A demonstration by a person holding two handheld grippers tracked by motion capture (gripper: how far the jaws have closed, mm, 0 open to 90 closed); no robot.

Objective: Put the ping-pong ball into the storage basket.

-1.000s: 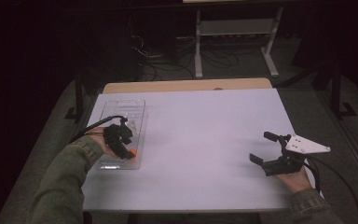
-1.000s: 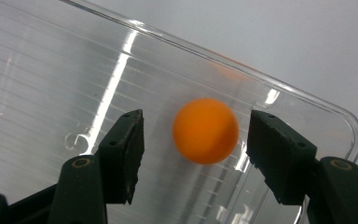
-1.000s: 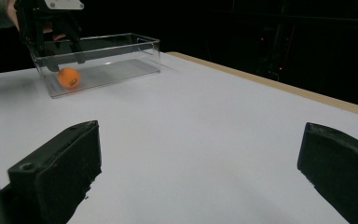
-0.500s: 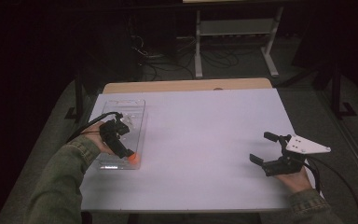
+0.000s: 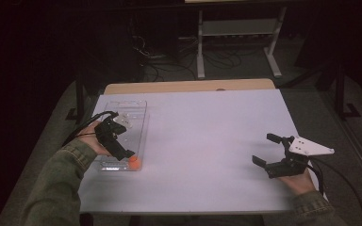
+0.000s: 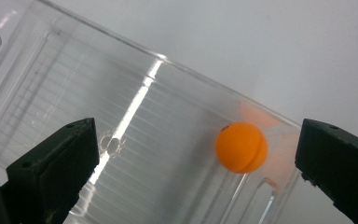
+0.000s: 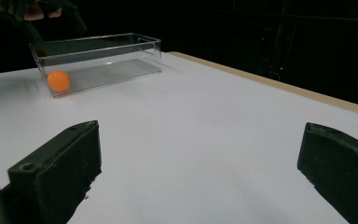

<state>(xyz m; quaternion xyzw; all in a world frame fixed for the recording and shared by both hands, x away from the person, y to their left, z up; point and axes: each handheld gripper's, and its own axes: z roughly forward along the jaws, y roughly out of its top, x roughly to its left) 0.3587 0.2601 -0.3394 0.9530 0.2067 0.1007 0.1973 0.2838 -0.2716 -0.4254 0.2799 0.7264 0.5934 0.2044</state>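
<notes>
Orange ball [image 6: 241,147], small, smooth and round, lies in the near end of a clear rectangular plastic bin [image 5: 140,123] that stands along the left edge of the white desk [image 5: 202,141]. By its look it is probably a hollow table-tennis ball: very light, hard-skinned and slick, quick to roll on the bin's ridged floor and to squirt out of a pinch that lands off centre. The best hold would be across its widest girth, pads square on opposite sides, closing gently.

Nearest the person, the right claw [image 5: 268,150] rests low by the desk's near right corner, its jaws wide apart and holding nothing; the right gripper view looks across bare desk toward the bin. The left claw [image 5: 122,150] hangs over the bin's near end, pointing down, jaws spread well apart with the ball between them but nearer one jaw and touching neither. How high the tips stand above the ball is hard to judge.

Beyond the desk's far edge, a pale metal stand [image 5: 235,28] and loose cables [image 5: 165,70] sit on the dim floor.
</notes>
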